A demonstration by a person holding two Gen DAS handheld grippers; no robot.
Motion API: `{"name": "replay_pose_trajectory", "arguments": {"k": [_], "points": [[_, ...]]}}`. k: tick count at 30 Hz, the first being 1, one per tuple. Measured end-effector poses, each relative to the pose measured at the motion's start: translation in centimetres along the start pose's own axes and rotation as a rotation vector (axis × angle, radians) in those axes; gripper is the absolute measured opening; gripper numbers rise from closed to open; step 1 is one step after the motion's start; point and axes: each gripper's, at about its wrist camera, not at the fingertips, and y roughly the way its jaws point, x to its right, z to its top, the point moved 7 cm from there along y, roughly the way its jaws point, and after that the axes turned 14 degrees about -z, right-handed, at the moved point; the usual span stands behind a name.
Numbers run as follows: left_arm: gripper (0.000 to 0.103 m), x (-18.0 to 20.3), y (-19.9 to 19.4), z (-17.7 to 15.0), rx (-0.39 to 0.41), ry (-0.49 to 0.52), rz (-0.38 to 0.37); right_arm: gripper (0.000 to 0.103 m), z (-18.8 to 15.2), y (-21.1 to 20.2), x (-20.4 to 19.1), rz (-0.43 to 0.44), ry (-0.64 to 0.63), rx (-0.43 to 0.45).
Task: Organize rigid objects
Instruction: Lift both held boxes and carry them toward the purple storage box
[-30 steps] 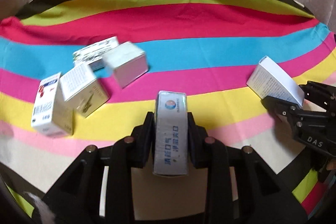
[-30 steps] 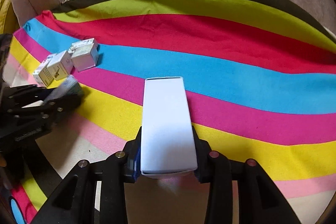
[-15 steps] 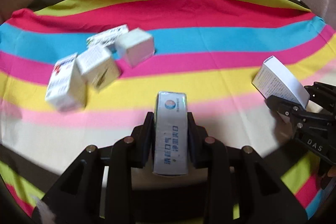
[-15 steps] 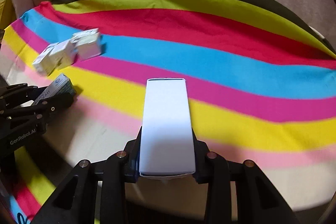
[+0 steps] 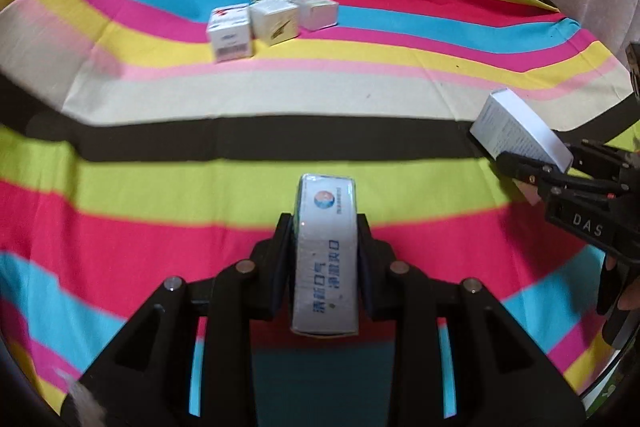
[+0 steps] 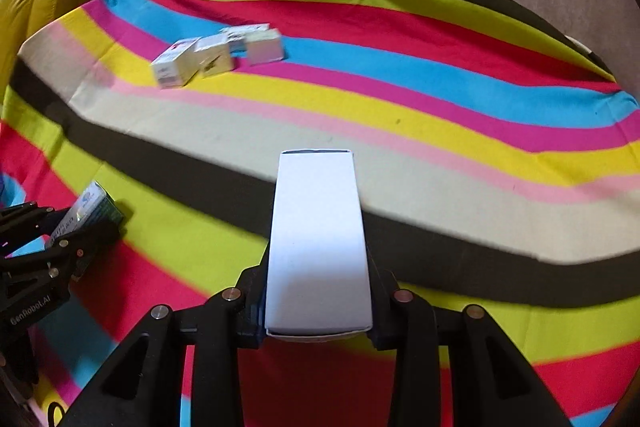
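obstacle: box cluster (image 5: 272, 25) far-left | free: striped cloth (image 5: 360, 99) elsewhere

At the bottom centre, the right tongs (image 6: 318, 291) clamp a plain white box (image 6: 318, 247). At the left edge, the left tongs (image 6: 70, 233) grip a printed box (image 6: 86, 209). Four small boxes (image 6: 218, 55) cluster at upper left on the striped cloth (image 6: 440, 115).

Four boxes (image 5: 276, 23) clustered on the cloth (image 5: 280, 99) — far left.
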Motion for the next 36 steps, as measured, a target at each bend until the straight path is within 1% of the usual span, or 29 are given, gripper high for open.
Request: {"name": "replay_pose_trajectory", "arguments": {"k": [4,11,15,22,25,32,36], "points": [[0.033,-0.1,-2.1,-1.9,0.007,-0.015,-0.001,0.037,-2.0,-1.7,-1.6,0.014,-0.017,-0.012],[0.033,0.5,-4.6,-4.0,0.035,-0.02,-0.003,0.037,-3.9,-4.6,-4.0,0.028,-0.057,-0.001],[0.033,0.6,-6.2,-5.2,0.052,-0.029,-0.004,0.037,-4.9,-6.7,-5.5,0.053,-0.077,0.01],[0.033,0.3,-8.9,-7.0,0.085,-0.058,0.006,0.037,-6.1,-9.4,-8.0,0.082,-0.118,0.035],[0.033,0.3,-10.0,-7.4,0.101,-0.056,0.018,0.037,-6.7,-10.5,-9.2,0.103,-0.132,0.043],[0.033,-0.5,-12.8,-8.2,0.142,-0.069,0.038,0.037,-7.6,-12.4,-11.2,0.122,-0.154,0.059],[0.033,-1.4,-14.6,-8.7,0.163,-0.086,0.05,0.037,-7.4,-13.8,-12.5,0.161,-0.152,0.065]]}}
